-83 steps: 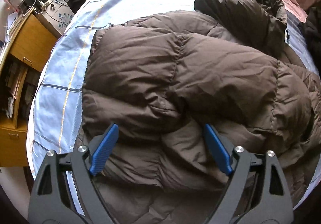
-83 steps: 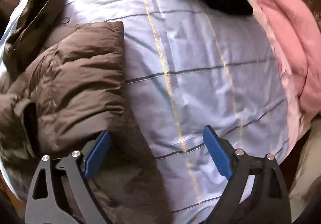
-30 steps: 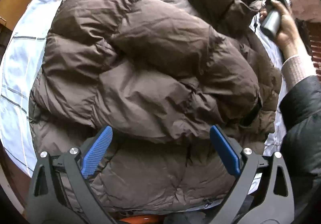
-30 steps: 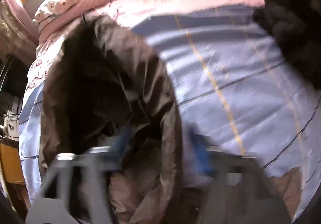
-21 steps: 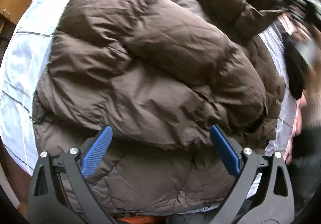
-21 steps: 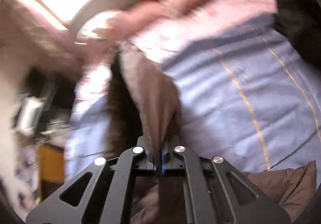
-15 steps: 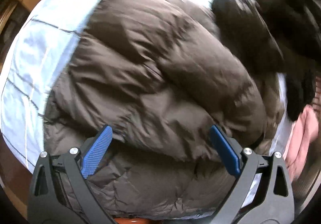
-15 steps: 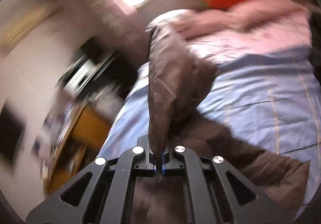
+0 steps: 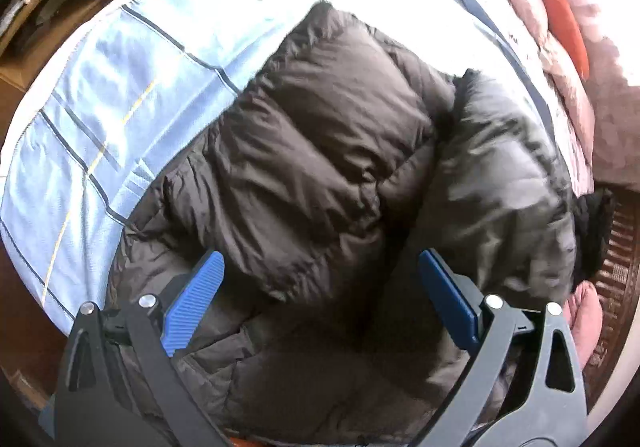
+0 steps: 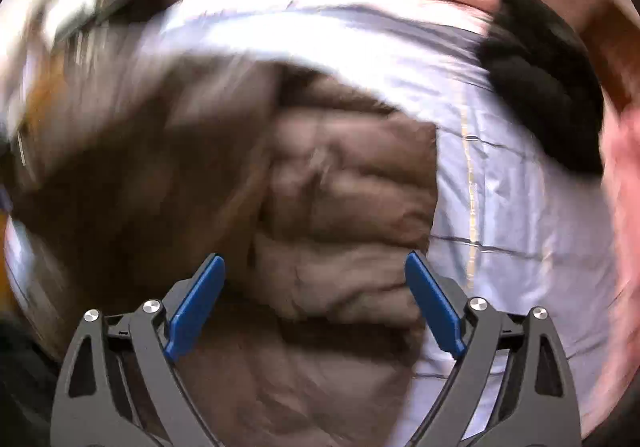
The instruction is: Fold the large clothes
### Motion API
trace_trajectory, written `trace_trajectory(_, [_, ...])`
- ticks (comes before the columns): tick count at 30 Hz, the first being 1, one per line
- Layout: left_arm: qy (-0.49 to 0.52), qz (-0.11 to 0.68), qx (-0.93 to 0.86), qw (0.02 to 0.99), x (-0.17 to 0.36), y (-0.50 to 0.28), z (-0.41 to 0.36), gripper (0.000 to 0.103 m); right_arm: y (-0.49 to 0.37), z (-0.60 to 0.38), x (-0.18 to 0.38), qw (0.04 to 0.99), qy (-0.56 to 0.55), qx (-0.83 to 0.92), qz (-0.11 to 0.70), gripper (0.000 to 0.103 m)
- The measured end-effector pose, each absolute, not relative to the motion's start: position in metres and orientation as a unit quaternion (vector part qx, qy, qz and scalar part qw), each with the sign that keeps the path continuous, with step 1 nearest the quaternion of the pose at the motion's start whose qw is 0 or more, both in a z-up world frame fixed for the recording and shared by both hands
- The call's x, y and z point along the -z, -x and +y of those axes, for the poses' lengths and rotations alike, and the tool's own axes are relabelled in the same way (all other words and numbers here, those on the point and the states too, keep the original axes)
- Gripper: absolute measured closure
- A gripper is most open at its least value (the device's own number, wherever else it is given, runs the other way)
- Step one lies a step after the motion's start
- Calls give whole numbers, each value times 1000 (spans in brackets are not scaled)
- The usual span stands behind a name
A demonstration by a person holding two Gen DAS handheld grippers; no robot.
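At the far left of the left wrist view a wooden cabinet [image 9: 48, 7] stands beside the bed [image 9: 132, 95], whose pale blue checked sheet shows bare along that side. The left gripper [image 9: 320, 301] hangs over the brown down jacket [image 9: 320, 151] with its blue pads far apart and nothing between them but the puffy cloth lying below; the pads press on nothing. The jacket lies bunched on the sheet, filling the middle of the bed, and a darker, greyer panel of it, the hood [image 9: 508, 191], lies folded over its right side. Further right a black garment [image 9: 592, 231] lies at the bed's edge, with pink bedding [image 9: 560, 59] and an orange plush item [image 9: 568, 31] beyond it. In the right wrist view, which is smeared by motion on its left half, the right gripper [image 10: 316, 301] is opening, its jaws already wide, and no cloth is caught between the pads; the jacket's quilted surface [image 10: 348, 207] lies just under and ahead of it, with the blue sheet [image 10: 520, 207] to its right and the black garment [image 10: 544, 99] at the upper right. Half a second ago this gripper was clamped tight on a raised fold of the hood and held it up above the bed; now that fold has been let go and the hood lies on top of the jacket's body. The left gripper's opening is unchanged since then, but its view has swung so that more of the sheet shows on the left, and the hand and dark sleeve seen a second ago at the right edge are gone from it.
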State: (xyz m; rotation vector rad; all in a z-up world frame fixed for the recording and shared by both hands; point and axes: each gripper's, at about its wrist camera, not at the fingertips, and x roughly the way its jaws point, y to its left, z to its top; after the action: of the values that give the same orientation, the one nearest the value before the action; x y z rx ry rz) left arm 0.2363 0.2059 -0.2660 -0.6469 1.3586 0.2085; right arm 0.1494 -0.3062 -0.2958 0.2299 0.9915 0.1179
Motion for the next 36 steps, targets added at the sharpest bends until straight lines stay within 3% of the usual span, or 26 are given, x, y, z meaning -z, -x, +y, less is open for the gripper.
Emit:
trace_trajectory(4, [289, 575, -62, 763, 247, -231, 184, 4, -151, -297, 273, 874, -265, -126, 386, 11])
trace_trajectory(9, [168, 549, 42, 818, 226, -233, 121, 4, -148, -225, 270, 850, -275, -236, 383, 11])
trace_trajectory(14, [30, 637, 17, 770, 285, -233, 78, 3, -152, -189, 295, 841, -225, -237, 432, 11])
trace_trajectory(17, [50, 676, -24, 735, 322, -230, 93, 2, -159, -195, 319, 836, -230, -213, 451, 11])
trace_trajectory(21, [-9, 661, -41, 749, 323, -224, 82, 2, -160, -210, 331, 823, -286, -218, 439, 11])
trace_trajectory(26, [-40, 664, -35, 746, 326, -211, 65, 2, -166, -178, 363, 834, -147, -148, 511, 13])
trace_trajectory(28, [-30, 675, -29, 737, 333, -212, 67, 2, -170, -173, 383, 833, -102, -114, 531, 18])
trace_trajectory(32, [3, 697, -13, 717, 342, -211, 72, 2, -177, -169, 398, 835, -79, -93, 537, 19])
trace_trajectory(36, [8, 676, 5, 737, 313, -211, 72, 2, -167, -169, 363, 855, -87, -97, 502, 20])
